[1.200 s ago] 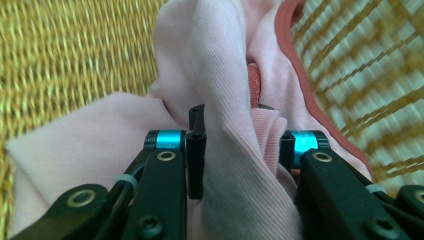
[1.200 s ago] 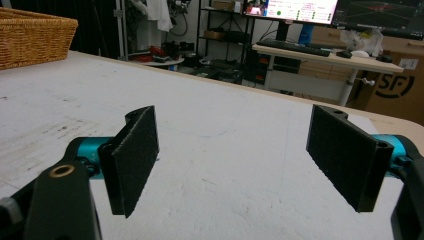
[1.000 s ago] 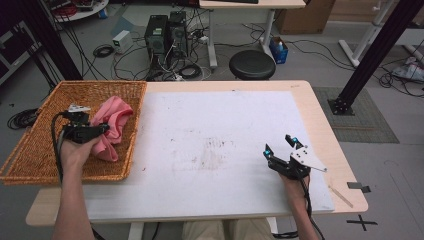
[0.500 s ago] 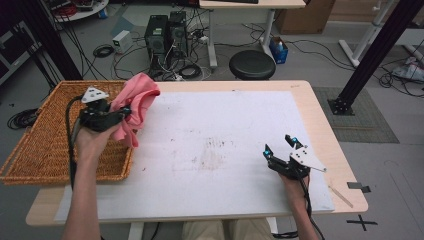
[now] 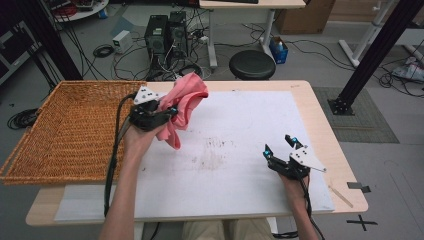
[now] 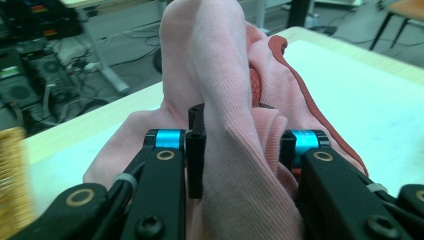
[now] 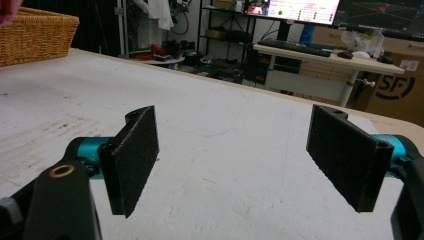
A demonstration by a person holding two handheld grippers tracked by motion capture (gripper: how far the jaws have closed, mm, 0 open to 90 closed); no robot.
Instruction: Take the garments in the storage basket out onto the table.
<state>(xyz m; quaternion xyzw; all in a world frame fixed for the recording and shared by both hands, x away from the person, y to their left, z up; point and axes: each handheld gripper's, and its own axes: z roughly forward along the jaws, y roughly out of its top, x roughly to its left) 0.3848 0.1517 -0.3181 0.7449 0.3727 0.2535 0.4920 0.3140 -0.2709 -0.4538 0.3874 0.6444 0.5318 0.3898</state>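
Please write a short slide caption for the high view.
Left gripper lifts a pink cloth beside the wicker basket while the open right gripper rests on the table.

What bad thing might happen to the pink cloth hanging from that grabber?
The left gripper pinches only a bunched fold of the pink cloth, so the cloth might slip out. Its loose end hangs low beside the wicker basket, so it could snag on the rim or drag across the white mat. The right gripper rests open and far off, too far to catch a drop quickly.
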